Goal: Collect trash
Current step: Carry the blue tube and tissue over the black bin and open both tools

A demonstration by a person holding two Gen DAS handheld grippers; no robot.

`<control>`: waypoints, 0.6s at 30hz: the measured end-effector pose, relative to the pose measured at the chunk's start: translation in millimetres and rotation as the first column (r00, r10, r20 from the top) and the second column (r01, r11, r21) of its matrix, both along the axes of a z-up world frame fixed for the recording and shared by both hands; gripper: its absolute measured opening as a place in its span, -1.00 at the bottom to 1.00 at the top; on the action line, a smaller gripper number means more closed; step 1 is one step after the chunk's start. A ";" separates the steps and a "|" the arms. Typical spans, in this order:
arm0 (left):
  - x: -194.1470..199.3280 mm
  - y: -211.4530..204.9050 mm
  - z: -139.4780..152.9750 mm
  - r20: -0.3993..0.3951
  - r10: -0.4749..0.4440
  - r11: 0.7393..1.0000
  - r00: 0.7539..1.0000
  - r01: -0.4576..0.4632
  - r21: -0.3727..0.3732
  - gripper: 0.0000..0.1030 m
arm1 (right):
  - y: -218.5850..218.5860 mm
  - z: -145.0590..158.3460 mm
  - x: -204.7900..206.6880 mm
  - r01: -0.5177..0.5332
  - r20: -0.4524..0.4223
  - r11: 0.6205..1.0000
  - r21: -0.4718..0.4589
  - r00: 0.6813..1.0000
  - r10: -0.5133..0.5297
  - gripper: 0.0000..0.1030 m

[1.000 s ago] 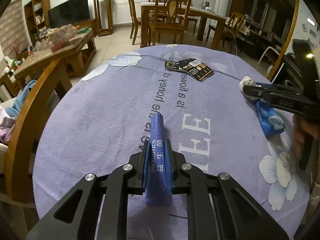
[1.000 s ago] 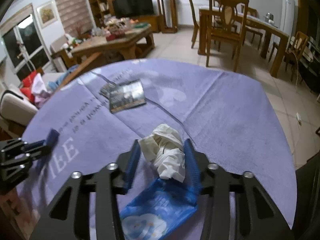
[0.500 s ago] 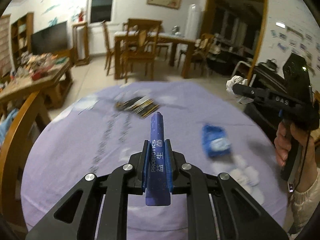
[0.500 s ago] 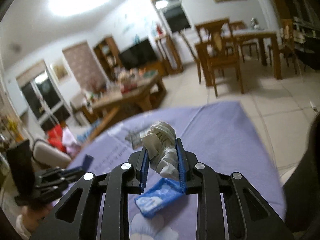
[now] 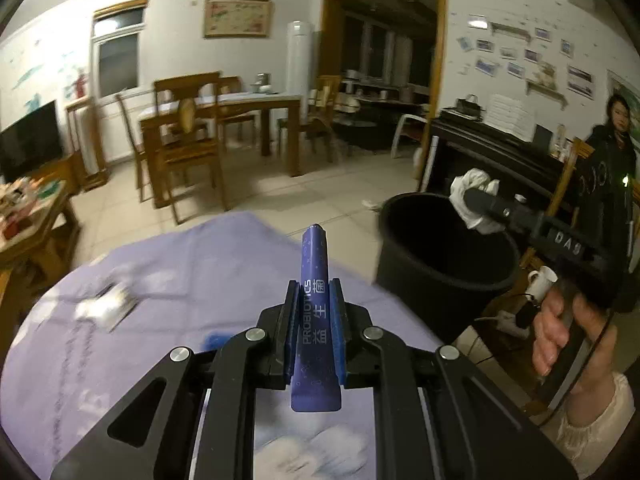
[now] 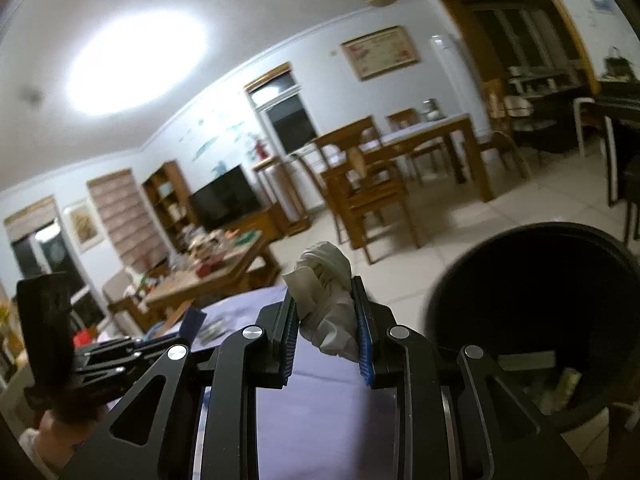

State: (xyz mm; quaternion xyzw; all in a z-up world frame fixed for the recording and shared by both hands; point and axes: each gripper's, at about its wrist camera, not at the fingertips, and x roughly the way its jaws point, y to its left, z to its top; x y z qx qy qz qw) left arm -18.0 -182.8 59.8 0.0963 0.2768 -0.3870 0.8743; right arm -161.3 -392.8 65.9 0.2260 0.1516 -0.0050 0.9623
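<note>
My left gripper point(image 5: 315, 292) is shut on a slim blue probiotics sachet point(image 5: 314, 260) that sticks out past its fingertips, above the purple tablecloth point(image 5: 180, 272). A black trash bin point(image 5: 440, 280) stands just off the table's right edge. My right gripper point(image 6: 326, 304) is shut on a crumpled white tissue point(image 6: 324, 276), near the bin's rim point(image 6: 440, 292). From the left wrist view, the tissue point(image 5: 474, 184) hangs over the bin's far rim in the right gripper point(image 5: 474, 202). In the right wrist view the left gripper point(image 6: 188, 326) and its sachet point(image 6: 194, 318) show at the left.
A blurred dark card packet point(image 5: 106, 308) and a blue wrapper point(image 5: 218, 338) lie on the cloth. A person's hand point(image 5: 560, 328) holds the right gripper's handle. A white mug point(image 5: 540, 280) sits low behind the bin. Dining table and chairs point(image 5: 192, 128) stand beyond on tiled floor.
Both grippers swung up and to the right, away from the table's middle. The right one closed on the tissue and lifted it off the blue wrapper. The bin came into view.
</note>
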 end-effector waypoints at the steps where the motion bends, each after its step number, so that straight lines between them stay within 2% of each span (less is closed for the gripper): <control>1: -4.9 -10.5 1.6 0.001 -0.019 1.000 1.000 0.019 0.000 -0.71 | -10.2 -1.8 -6.6 0.017 0.003 1.000 0.009 1.000 -0.017 -0.51; 11: -18.9 -124.5 0.9 -0.004 -0.191 0.982 0.982 0.191 0.006 -0.71 | -115.0 -24.9 -53.8 0.168 0.009 0.982 0.089 0.985 -0.170 -0.51; 18: -16.1 -173.1 -15.5 -0.042 -0.236 0.971 0.971 0.237 0.027 -0.71 | -150.7 -45.2 -65.1 0.205 -0.012 0.972 0.113 0.979 -0.205 -0.51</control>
